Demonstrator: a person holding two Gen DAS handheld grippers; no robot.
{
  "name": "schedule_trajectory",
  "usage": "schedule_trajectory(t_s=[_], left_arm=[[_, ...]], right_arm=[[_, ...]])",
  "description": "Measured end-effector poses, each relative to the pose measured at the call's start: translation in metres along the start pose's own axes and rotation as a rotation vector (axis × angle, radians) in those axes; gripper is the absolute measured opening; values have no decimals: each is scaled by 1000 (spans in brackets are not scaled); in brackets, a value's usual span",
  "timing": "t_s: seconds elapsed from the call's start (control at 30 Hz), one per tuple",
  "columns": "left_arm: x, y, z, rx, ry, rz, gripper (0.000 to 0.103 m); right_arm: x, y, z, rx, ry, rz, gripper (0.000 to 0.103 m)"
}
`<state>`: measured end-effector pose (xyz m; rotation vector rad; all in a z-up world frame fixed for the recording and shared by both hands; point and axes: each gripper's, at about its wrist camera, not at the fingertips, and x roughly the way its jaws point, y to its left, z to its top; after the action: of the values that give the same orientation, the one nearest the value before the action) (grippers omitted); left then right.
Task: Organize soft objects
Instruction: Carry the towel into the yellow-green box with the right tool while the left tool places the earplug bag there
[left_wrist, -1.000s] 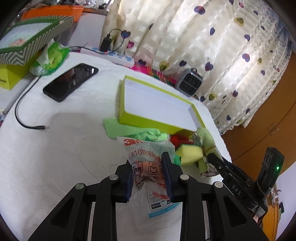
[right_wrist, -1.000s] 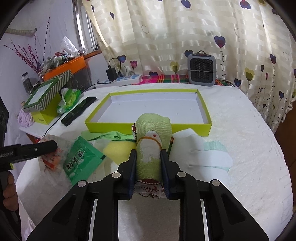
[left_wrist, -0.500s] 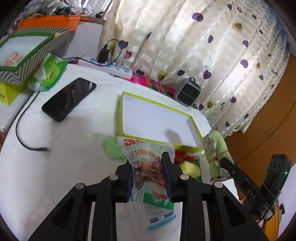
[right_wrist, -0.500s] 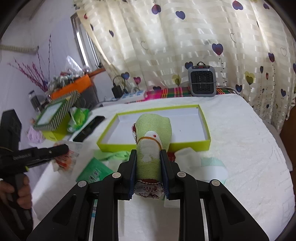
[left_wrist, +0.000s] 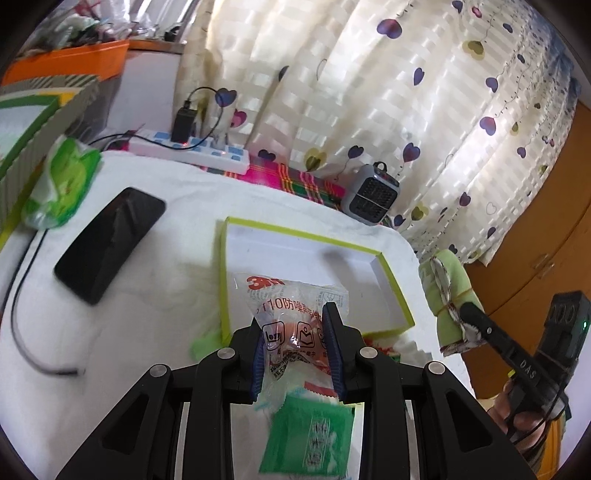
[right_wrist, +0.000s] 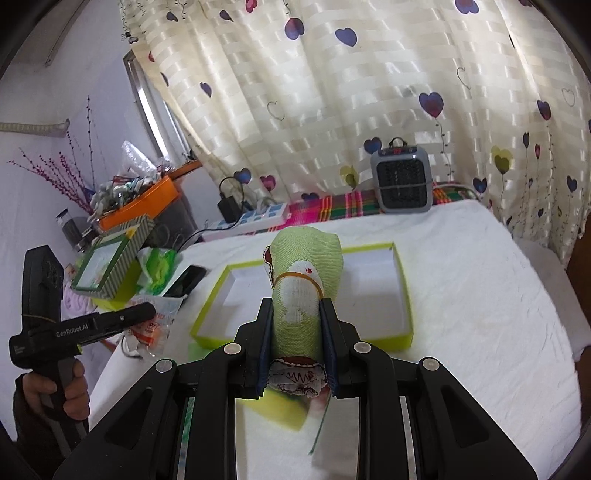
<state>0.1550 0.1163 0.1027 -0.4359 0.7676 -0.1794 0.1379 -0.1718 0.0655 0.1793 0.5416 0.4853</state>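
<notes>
My left gripper (left_wrist: 295, 325) is shut on a clear 3M earplug packet (left_wrist: 291, 306) and holds it in the air over the near edge of the shallow lime-green tray (left_wrist: 226, 280). My right gripper (right_wrist: 295, 314) is shut on a rolled green cloth bundle (right_wrist: 306, 258) tied with a rubber band, raised in front of the same tray (right_wrist: 404, 295). The bundle also shows in the left wrist view (left_wrist: 452, 291), right of the tray. The packet shows in the right wrist view (right_wrist: 151, 328) at the left. The tray is empty.
A green sachet (left_wrist: 314, 435) and a yellow sponge (right_wrist: 284, 410) lie on the white table below the grippers. A black phone (left_wrist: 110, 243), a cable (left_wrist: 22, 332), a green tissue pack (left_wrist: 62, 184), a power strip (left_wrist: 192, 151) and a small grey heater (right_wrist: 402, 184) stand around.
Both grippers have risen off the table with their loads and moved toward the tray. The loose items on the table now lie lower in both views.
</notes>
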Motion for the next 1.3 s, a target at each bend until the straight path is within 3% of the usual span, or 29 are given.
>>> schedule_trajectory(t_s=[0.33, 0.77, 1.3], left_arm=[[60, -2, 34, 61, 66, 29, 27], [129, 0, 57, 113, 141, 70, 27], [158, 6, 52, 104, 193, 93, 27]], right_arm=[[59, -24, 32, 7, 101, -55, 25], [127, -46, 29, -14, 262, -118, 25], [149, -48, 24, -67, 300, -171, 27]])
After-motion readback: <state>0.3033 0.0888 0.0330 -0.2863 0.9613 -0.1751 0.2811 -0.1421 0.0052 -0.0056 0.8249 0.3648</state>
